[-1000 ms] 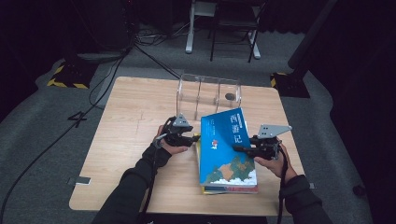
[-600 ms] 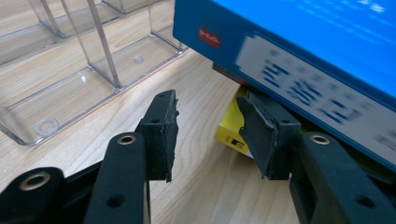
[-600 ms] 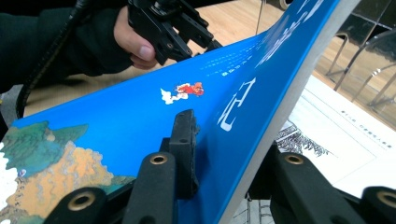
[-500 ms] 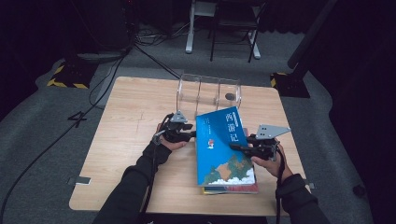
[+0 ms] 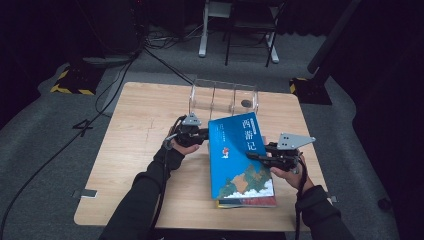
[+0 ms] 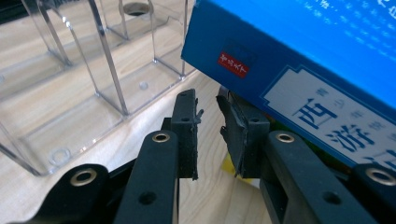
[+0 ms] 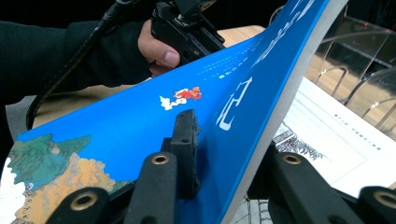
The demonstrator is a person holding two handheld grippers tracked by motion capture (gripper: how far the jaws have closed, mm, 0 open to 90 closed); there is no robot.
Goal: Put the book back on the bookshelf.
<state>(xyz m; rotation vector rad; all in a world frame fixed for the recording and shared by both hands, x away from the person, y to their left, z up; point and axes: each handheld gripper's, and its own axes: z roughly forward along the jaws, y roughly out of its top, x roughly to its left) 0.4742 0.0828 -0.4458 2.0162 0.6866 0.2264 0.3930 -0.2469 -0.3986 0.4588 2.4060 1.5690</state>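
Observation:
A blue book (image 5: 239, 155) with a painted cover is held tilted above the wooden table (image 5: 135, 135). My right gripper (image 5: 261, 156) is shut on its fore edge; in the right gripper view one jaw presses the cover (image 7: 140, 126) and the other sits under the pages, gripper (image 7: 224, 140). My left gripper (image 5: 201, 135) is at the book's spine side. Seen from the left gripper view, this gripper (image 6: 208, 100) is open by a narrow gap with nothing in it, just below the blue spine (image 6: 303, 56).
A clear acrylic rack (image 5: 222, 97) with dividers stands behind the book, close to my left gripper (image 6: 93, 70). More books (image 5: 250, 202) lie under the blue one, and a printed page (image 7: 336, 126) shows beneath it. Cables and chair legs are on the floor beyond the table.
The blue book has shifted slightly towards the rack in the right gripper's hold. My left gripper has edged in to the book's spine.

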